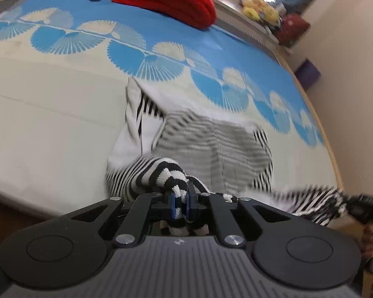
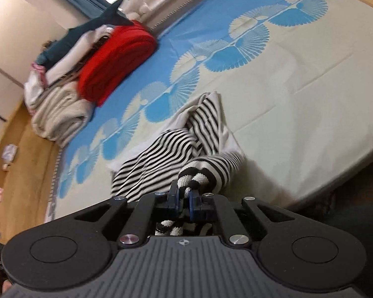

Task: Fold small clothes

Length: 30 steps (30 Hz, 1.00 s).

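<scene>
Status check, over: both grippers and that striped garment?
Left gripper and right gripper both shut on black-and-white striped knit garment. Garment partly lifted off blue-and-cream bedsheet. Nothing in the way.

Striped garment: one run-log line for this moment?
left hand-held gripper: shut on striped garment | right hand-held gripper: shut on striped garment | garment: partly raised off bed sheet, unfolded

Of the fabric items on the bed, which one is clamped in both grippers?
The black-and-white striped garment. The left gripper and right gripper each pinch it; the red blanket and beige blanket sit untouched at the far side.
</scene>
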### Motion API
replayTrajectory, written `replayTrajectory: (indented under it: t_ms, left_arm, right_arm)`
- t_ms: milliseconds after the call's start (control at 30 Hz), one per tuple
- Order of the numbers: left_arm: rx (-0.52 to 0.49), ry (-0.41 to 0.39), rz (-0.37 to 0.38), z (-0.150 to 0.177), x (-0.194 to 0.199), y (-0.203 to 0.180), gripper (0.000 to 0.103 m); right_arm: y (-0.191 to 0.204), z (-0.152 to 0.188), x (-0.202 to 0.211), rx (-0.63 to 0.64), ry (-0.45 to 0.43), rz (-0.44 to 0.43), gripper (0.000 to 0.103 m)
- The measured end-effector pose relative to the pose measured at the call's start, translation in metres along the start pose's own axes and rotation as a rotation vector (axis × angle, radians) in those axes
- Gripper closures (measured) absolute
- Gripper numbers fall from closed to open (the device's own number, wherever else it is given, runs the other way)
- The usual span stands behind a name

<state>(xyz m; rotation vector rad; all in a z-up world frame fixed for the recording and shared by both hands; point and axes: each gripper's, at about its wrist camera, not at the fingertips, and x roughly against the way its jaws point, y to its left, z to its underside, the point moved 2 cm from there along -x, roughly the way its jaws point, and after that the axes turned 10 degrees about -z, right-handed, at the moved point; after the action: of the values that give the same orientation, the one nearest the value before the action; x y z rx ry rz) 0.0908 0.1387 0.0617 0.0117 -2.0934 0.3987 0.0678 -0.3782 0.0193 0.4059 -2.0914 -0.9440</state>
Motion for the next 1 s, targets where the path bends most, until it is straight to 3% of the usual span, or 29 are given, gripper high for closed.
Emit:
replayTrajectory:
  t_ms: [167,233,267,300,367,467,500,567,700,800,867,1000]
  left_arm:
    - [0.1,0.012,0.005,-0.08,-0.094,0.015,0.094]
    - [0.132,0.03,0.002,-0.103,-0.13,0.021,0.091]
    - [0.151,0.034,-0.001,-0.111,-0.145,0.025,0.085]
    - [0.167,0.034,0.001,-0.116,-0.156,0.028,0.074]
    - [0.211,-0.015,0.023,-0.118,-0.166,0.038,0.061]
    - [0.273,-0.042,0.057,-0.118,-0.157,0.051,0.061]
    - [0.262,-0.091,0.081,-0.12,-0.149,0.052,0.057]
    - [0.2,-0.131,0.075,-0.12,-0.142,0.049,0.053]
    - [0.016,-0.054,0.001,-0.107,-0.161,0.03,0.053]
    - [-0.13,-0.07,-0.041,-0.1,-0.169,0.01,0.046]
    - [-0.156,-0.072,-0.051,-0.098,-0.176,0.003,0.038]
    - [-0.21,-0.078,-0.128,-0.101,-0.195,-0.008,0.037]
  right_arm:
    - [-0.007,-0.059,-0.094,0.001,0.046,0.017,0.096]
    - [-0.008,-0.086,-0.134,0.024,0.025,0.035,0.094]
    - [-0.01,-0.096,-0.15,0.027,0.005,0.033,0.088]
    - [-0.012,-0.106,-0.165,0.033,-0.012,0.034,0.081]
    - [-0.022,-0.117,-0.186,0.027,-0.031,0.071,0.072]
    - [-0.032,-0.114,-0.195,0.098,-0.037,0.066,0.071]
    - [-0.033,-0.113,-0.197,0.114,-0.007,0.108,0.068]
    - [-0.029,-0.113,-0.192,0.171,-0.029,0.103,0.065]
    - [-0.02,-0.102,-0.202,0.357,0.032,0.12,0.06]
    - [-0.018,-0.087,-0.215,0.453,0.084,0.142,0.06]
    - [-0.016,-0.08,-0.223,0.507,0.104,0.147,0.059]
    - [-0.01,-0.069,-0.236,0.638,0.115,0.213,0.056]
